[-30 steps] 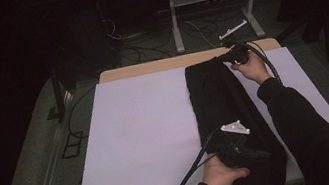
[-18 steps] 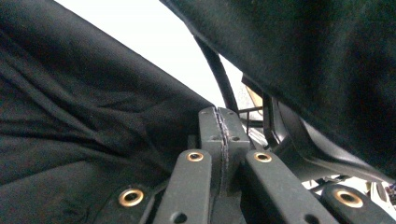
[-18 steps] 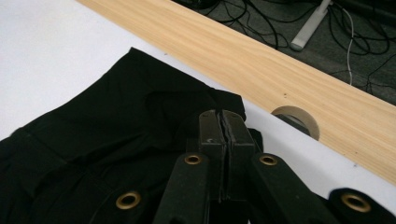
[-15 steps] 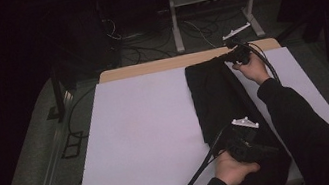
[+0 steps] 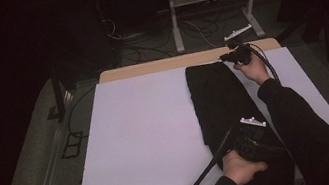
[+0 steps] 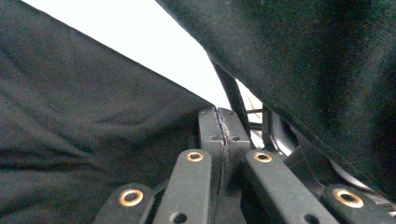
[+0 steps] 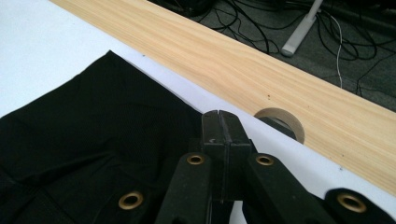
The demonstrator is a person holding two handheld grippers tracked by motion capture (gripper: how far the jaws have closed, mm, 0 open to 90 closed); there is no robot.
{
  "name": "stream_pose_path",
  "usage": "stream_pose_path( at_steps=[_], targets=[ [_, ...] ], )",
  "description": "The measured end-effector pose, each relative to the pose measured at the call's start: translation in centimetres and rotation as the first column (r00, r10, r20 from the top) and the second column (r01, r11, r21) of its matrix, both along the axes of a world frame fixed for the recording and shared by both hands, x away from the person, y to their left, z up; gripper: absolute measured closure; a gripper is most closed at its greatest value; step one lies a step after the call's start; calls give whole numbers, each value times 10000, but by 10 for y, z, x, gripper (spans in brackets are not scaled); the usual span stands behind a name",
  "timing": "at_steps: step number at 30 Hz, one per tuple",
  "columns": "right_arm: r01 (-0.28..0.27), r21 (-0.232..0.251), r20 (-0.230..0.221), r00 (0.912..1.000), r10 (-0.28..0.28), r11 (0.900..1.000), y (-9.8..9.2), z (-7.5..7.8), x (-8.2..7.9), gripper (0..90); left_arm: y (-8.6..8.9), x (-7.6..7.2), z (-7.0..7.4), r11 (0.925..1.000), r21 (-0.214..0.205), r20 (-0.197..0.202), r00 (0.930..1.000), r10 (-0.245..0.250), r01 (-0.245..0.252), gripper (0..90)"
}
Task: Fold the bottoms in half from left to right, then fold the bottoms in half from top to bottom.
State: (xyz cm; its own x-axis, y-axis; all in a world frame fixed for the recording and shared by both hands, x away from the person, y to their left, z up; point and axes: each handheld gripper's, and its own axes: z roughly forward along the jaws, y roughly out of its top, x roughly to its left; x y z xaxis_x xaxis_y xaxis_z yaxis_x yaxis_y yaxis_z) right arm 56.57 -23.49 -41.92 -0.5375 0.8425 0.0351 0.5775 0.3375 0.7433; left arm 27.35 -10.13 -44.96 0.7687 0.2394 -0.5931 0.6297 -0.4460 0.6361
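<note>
So the black cloth (image 5: 226, 112) is lying folded in a long strip down the right half of the white sheet (image 5: 144, 136). Right gripper (image 5: 225, 56) is pinching its far corner by the wooden edge (image 7: 280, 70), left gripper (image 5: 257, 144) is pinching the near end. Left side's sitting wide open. Near end's half buried under dark sleeves.

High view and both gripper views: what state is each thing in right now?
Black garment: folded into a long strip, flat on the white sheet.
Left gripper: jaws shut at the garment's near end, cloth bunched against them.
Right gripper: jaws shut at the garment's far corner.
White sheet: spread flat on the table.
</note>
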Motion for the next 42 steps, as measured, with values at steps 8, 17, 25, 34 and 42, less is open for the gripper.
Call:
stream_pose_path(
  at_steps=[8,17,25,34,42],
  targets=[
    [46,-173,-109,9999,-47,9998,-8,-2,-9,886,-4,-1,-1,10000,-49,123,9999,47,-47,879],
    [315,676,-161,9994,-304,9972,-26,9,-31,838,-6,-5,0,9994,-328,154,9998,82,-77,591],
    [546,1340,-98,9985,-538,9895,-34,17,-56,437,3,-7,16,9960,-890,1221,9923,202,-93,315],
    [384,1756,-106,9993,-372,9837,-32,25,-71,122,45,6,42,9811,-1673,2547,9571,1383,-973,131],
    [113,1958,-111,9999,-93,9806,-32,26,-75,40,75,26,58,9722,-1610,3475,9122,2171,-1700,27]
  ],
)
